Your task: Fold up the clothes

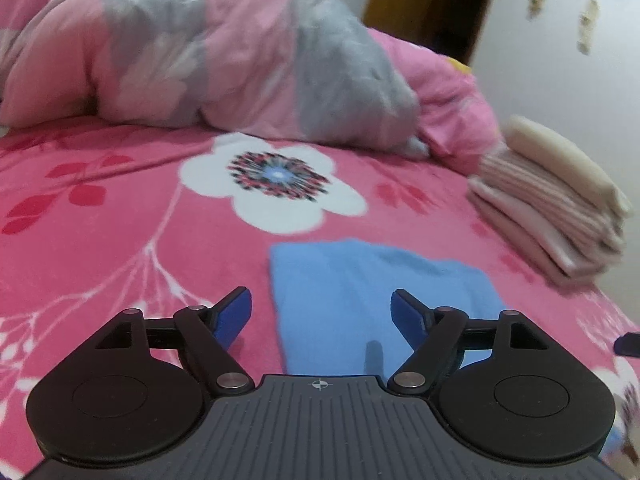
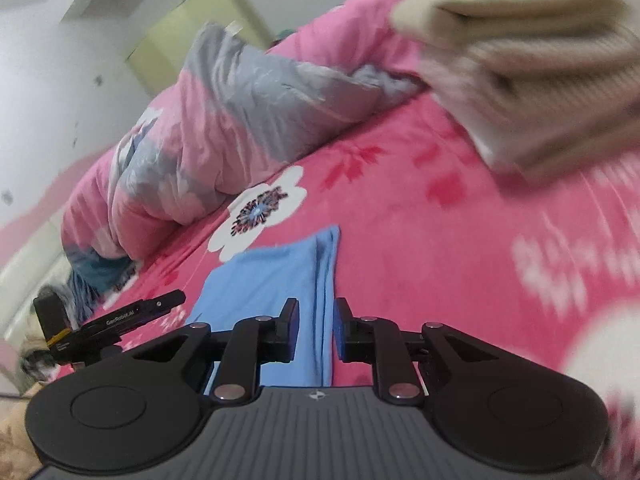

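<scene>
Blue garment (image 1: 372, 300) lay folded on bed (image 1: 120, 240) | left gripper (image 1: 321, 316) fingers spread, empty | right gripper (image 2: 316, 330) fingers narrowly apart, straddling its doubled edge | advice: pinch both layers.

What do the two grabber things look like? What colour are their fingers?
Both look alike. The left gripper and the right gripper each have a grey ribbed body with a small crosshair mark, two round black discs at the sides, black linkage bars with silver pins, and blue pads on the fingers. The left one, seen from the side, carries small white lettering. No sleeves or cables show.
</scene>
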Demonstrator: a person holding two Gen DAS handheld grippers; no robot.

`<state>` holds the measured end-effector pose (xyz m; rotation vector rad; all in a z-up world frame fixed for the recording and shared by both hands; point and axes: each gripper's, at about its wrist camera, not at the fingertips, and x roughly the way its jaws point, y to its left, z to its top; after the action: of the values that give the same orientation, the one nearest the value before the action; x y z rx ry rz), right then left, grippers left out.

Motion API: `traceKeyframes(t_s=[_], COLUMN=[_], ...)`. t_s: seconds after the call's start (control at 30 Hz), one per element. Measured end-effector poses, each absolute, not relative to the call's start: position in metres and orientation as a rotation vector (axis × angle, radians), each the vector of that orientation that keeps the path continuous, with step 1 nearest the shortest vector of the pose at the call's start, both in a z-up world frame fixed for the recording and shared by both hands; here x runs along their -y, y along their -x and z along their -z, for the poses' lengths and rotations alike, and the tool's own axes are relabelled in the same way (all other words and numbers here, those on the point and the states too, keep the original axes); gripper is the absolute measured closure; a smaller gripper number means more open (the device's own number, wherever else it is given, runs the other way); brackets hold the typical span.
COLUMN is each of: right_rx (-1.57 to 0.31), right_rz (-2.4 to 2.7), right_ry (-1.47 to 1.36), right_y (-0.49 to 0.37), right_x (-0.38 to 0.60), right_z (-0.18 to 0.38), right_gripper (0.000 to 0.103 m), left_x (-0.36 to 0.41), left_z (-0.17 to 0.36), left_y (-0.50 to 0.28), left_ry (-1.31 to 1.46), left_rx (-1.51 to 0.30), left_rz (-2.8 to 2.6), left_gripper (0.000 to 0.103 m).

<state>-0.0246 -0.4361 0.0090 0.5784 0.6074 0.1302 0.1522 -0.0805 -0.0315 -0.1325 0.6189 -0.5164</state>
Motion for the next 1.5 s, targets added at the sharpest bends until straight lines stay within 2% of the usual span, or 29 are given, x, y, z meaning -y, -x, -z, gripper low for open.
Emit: traceKeyframes(t_s=[0.17, 0.37, 0.4, 0.43, 0.47, 0.73, 0.97, 1.27, 1.5], right_rx=[-0.640, -0.649, -0.642, -0.637, -0.634, -0.654, -0.637, -0.535, -0.734], right_rz=[-0.118, -0.130, -0.136, -0.139, -0.139, -0.097, -0.095, -0.201, -0.195], right_ry=[-0.677, -0.627, -0.606, -0.587, -0.571, -0.478, -0.513, -0.475, -0.357], right_y=[0.063, 0.068, 0.071, 0.074, 0.078, 0.093, 0.101, 0.092, 0.071], right_x=[0.425, 0.411, 0.407, 0.405, 0.403, 0.400, 0.406, 0.381, 0.346], right_z=[0.014, 0.022, 0.022, 0.022, 0.022, 0.032, 0.032, 0.009, 0.037], right_gripper=[0.083, 0.081, 0.087, 0.100, 0.101, 0.102, 0.099, 0.099, 0.101], left_x=[0.087, 0.086, 0.085, 0.085, 0.085, 0.083, 0.081, 0.073, 0.070], left_z=[0.031, 0.037, 0.038, 0.040, 0.041, 0.050, 0.046, 0.035, 0.045], left_y=[-0.123, -0.102, -0.099, -0.098, -0.097, -0.097, -0.095, -0.085, -0.076], left_ry=[0.084, 0.040, 0.033, 0.025, 0.017, -0.009, -0.023, -0.028, -0.050], left_rx=[-0.669, -0.715, -0.722, -0.724, -0.726, -0.753, -0.751, -0.717, -0.745], left_rz=[0.603, 0.610, 0.609, 0.602, 0.595, 0.564, 0.563, 0.594, 0.627], left_gripper=[0.025, 0.025, 0.025, 0.025, 0.025, 0.025, 0.025, 0.025, 0.024])
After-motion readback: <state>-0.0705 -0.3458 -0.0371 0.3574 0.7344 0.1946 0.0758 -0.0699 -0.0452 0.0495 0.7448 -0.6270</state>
